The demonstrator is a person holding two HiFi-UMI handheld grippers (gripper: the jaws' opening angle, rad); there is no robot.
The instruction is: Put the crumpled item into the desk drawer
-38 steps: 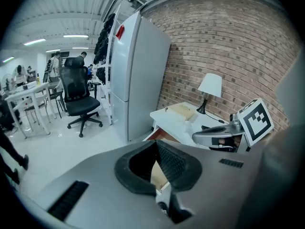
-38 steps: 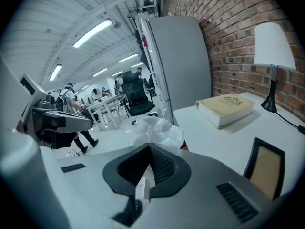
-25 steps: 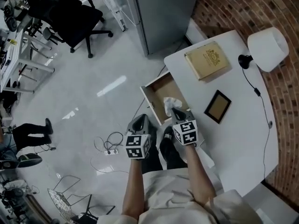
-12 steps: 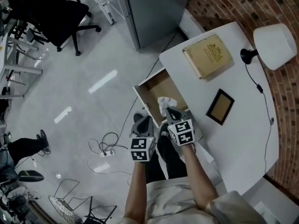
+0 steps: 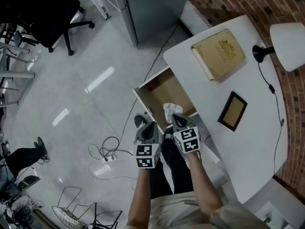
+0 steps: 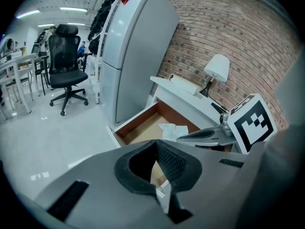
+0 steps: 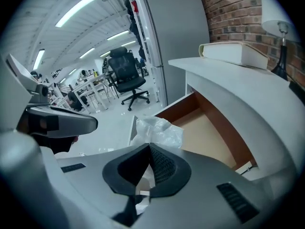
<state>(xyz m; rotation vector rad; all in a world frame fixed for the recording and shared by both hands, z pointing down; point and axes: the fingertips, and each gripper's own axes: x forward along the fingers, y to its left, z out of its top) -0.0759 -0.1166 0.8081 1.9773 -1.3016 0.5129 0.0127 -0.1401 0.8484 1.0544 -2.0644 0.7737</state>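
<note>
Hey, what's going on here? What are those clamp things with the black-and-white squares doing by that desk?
Someone holds a two-jaw gripper in each hand. The right gripper is shut on a crumpled white item and holds it over the near end of the open desk drawer. The left gripper is shut on nothing and hangs just off the drawer's front. The item is not yet let go into the drawer.

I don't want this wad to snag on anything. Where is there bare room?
In the drawer, the floor is bare beyond the wad in the right gripper. The desk is free between the frame and its near end; book and lamp crowd the far end.
</note>
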